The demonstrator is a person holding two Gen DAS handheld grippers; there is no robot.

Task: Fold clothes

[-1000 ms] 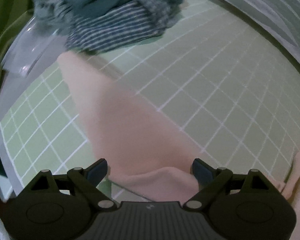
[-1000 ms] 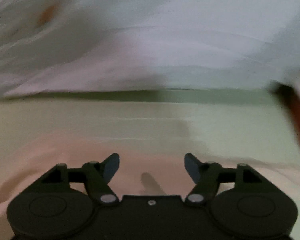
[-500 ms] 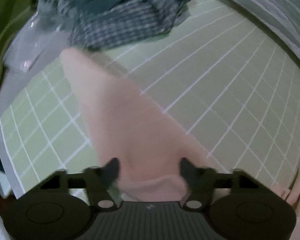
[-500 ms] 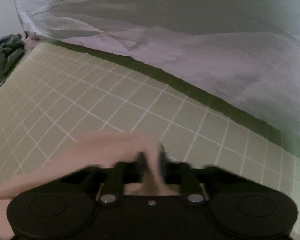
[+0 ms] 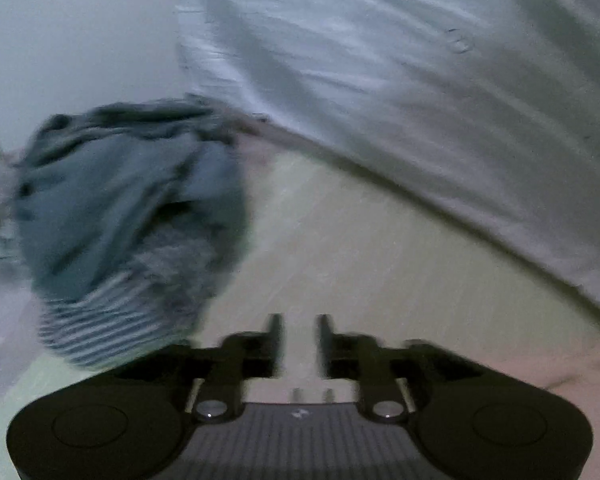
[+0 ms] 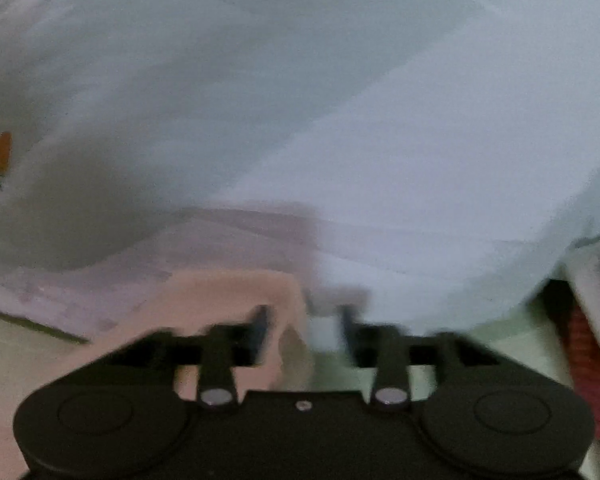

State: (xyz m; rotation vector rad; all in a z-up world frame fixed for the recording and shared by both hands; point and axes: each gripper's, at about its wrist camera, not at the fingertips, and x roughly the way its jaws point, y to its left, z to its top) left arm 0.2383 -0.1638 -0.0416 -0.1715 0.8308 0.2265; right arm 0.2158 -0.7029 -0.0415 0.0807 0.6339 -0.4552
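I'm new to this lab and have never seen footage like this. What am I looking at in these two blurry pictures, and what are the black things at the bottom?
There is no robot here. A person holds a two-finger tool in each hand, and each tool has a wide-angle camera looking along its fingers. The black shapes are those tools. One picture comes from the left gripper, the other from the right gripper. The left view shows a heap of blue-grey and striped clothes on a pale green mat, with a white sheet behind. The right view shows a pink cloth reaching between the partly parted fingers. Both pictures are blurred, so I cannot tell whether either tool grips anything.
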